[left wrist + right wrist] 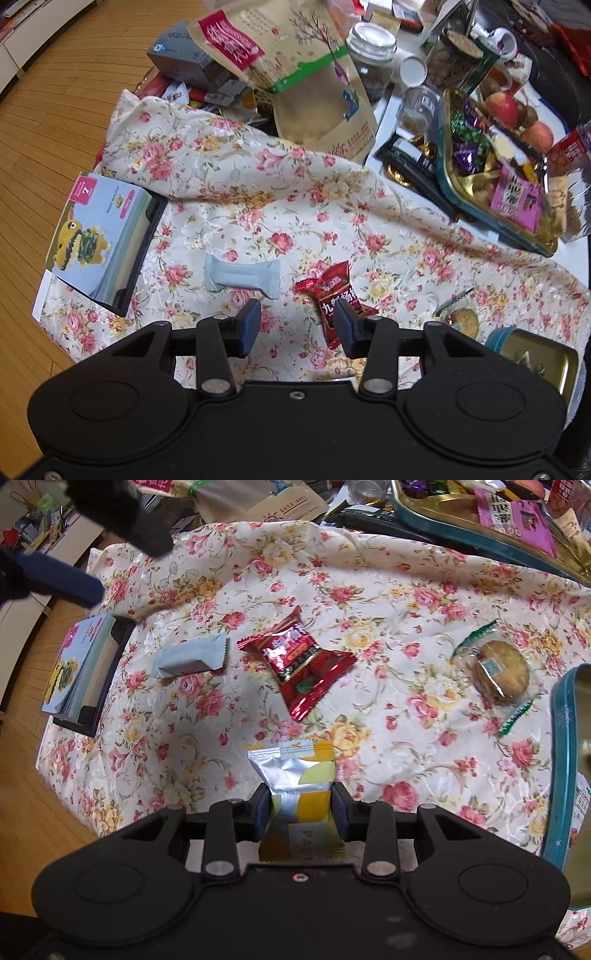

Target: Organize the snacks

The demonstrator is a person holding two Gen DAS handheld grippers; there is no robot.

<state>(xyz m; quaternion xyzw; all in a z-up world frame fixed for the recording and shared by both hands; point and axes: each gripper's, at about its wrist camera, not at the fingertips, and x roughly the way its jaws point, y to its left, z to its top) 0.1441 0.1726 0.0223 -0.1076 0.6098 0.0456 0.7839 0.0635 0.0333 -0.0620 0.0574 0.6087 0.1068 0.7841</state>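
Note:
On the floral cloth (332, 206) lie a pale blue snack bar (242, 275), a red candy packet (334, 295) and a clear-wrapped round cookie (460, 317). My left gripper (297, 325) is open and empty above the cloth, its right finger over the red packet's edge. My right gripper (301, 808) is shut on a silver-and-yellow snack packet (295, 775) held above the cloth (369, 590). The right wrist view also shows the blue bar (192, 657), red packet (295, 661), cookie (500, 672) and the left gripper's fingers (66, 579) at top left.
A teal tin (535, 354) with gold inside sits at the near right; it also shows in the right wrist view (565, 760). A teal tray (448, 177) of sweets, jars, bags and boxes crowd the back. A desk calendar (96, 236) stands at the cloth's left edge.

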